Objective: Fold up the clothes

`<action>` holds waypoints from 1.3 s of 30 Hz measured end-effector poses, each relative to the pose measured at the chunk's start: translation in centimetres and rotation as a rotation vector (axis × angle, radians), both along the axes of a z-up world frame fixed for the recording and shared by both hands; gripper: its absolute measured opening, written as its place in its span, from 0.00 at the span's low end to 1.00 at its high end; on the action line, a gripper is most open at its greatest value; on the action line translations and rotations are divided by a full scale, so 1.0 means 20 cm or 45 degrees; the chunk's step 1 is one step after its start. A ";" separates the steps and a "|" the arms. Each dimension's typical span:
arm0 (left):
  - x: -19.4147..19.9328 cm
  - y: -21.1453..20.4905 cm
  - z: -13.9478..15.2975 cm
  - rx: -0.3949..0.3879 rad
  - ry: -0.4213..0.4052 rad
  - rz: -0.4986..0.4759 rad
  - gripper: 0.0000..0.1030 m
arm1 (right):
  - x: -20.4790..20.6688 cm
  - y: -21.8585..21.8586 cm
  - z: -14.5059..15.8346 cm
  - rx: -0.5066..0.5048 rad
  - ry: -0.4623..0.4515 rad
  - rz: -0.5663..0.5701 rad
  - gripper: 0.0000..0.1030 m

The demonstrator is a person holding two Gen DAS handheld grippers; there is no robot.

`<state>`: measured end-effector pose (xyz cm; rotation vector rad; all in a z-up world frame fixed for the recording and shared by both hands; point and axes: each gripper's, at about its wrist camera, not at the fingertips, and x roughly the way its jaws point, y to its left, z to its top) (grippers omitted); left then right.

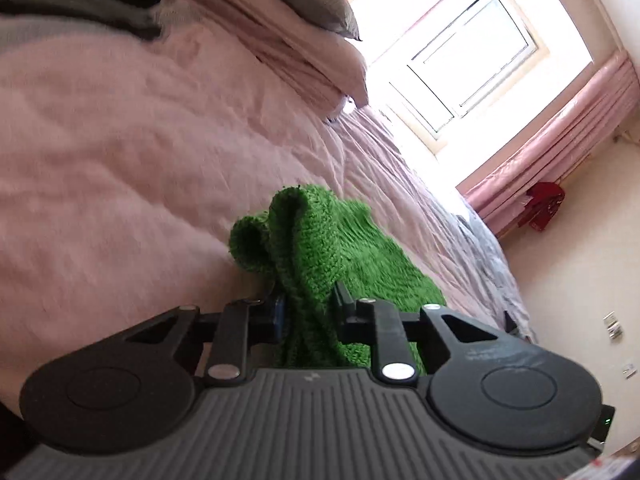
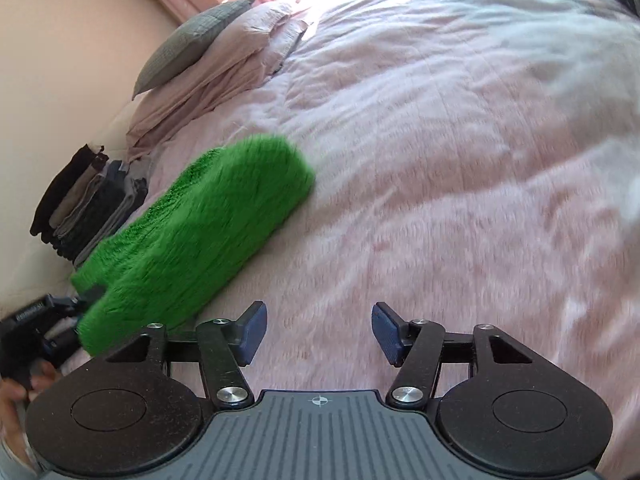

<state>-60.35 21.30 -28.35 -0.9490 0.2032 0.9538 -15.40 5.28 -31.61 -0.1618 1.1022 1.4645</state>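
While left tongs (image 1: pixel 308 312) pinch green knit (image 1: pixel 316 240), blurred, pink bedspread (image 2: pixel 440 160) apparently open beyond

One green knitted garment (image 2: pixel 192 232) lies on one bed (image 2: pixel 440 200) under a pink cover. Two hand-held grippers show: the left hand-held gripper (image 1: pixel 308 312) with the green knit between its fingers, and the right hand-held gripper (image 2: pixel 319 332) with two blue pads standing apart over bare cover. At the far end of the bed lie one grey pillow (image 2: pixel 192 40) and a pink one (image 2: pixel 224 68) beneath it. One stack of folded dark clothes (image 2: pixel 92 204) sits at the left; its pieces are too blurred to count. One window (image 1: pixel 472 60), one red item (image 1: pixel 544 204) on the floor.
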 end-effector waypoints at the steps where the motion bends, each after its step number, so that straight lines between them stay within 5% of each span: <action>1: -0.05 0.07 0.03 0.014 0.037 0.009 0.14 | 0.01 0.04 0.01 0.017 0.000 0.020 0.54; 4: -0.19 0.28 0.07 0.057 0.118 0.032 0.03 | 0.02 0.19 0.04 0.091 0.029 0.088 0.54; 8: -0.26 0.43 0.01 -0.058 0.095 0.056 0.05 | 0.00 0.43 0.02 0.182 0.189 0.139 0.59; 12: -0.32 0.30 -0.06 -0.137 -0.072 0.106 0.63 | 0.00 0.63 -0.04 0.182 0.344 0.128 0.67; 16: -0.34 0.18 -0.15 -0.218 -0.171 0.118 0.77 | -0.01 0.76 -0.16 0.090 0.430 0.141 0.71; 20: -0.27 0.19 -0.31 -0.302 -0.263 0.123 0.76 | -0.01 0.84 -0.33 0.018 0.554 0.123 0.75; 21: -0.25 0.21 -0.33 -0.297 -0.279 0.118 0.62 | -0.01 0.84 -0.35 0.027 0.590 0.102 0.74; 22: -0.23 0.24 -0.34 -0.284 -0.288 0.097 0.34 | -0.02 0.83 -0.37 0.029 0.610 0.095 0.71; 24: -0.21 0.30 -0.34 -0.280 -0.251 0.090 0.28 | -0.05 0.82 -0.37 -0.006 0.564 0.077 0.42; 28: -0.20 0.42 -0.29 -0.221 -0.142 0.034 0.25 | -0.13 0.63 -0.35 0.012 0.576 0.004 0.37; 31: -0.15 0.49 -0.26 -0.194 -0.027 -0.008 0.27 | -0.25 0.49 -0.31 0.067 0.432 -0.018 0.38; 35: -0.10 0.46 -0.16 -0.120 0.180 0.013 0.40 | -0.28 0.47 -0.16 0.055 0.185 -0.005 0.55; 39: -0.07 0.24 0.02 0.095 0.380 0.101 0.36 | -0.41 0.39 0.07 0.257 -0.350 0.053 0.55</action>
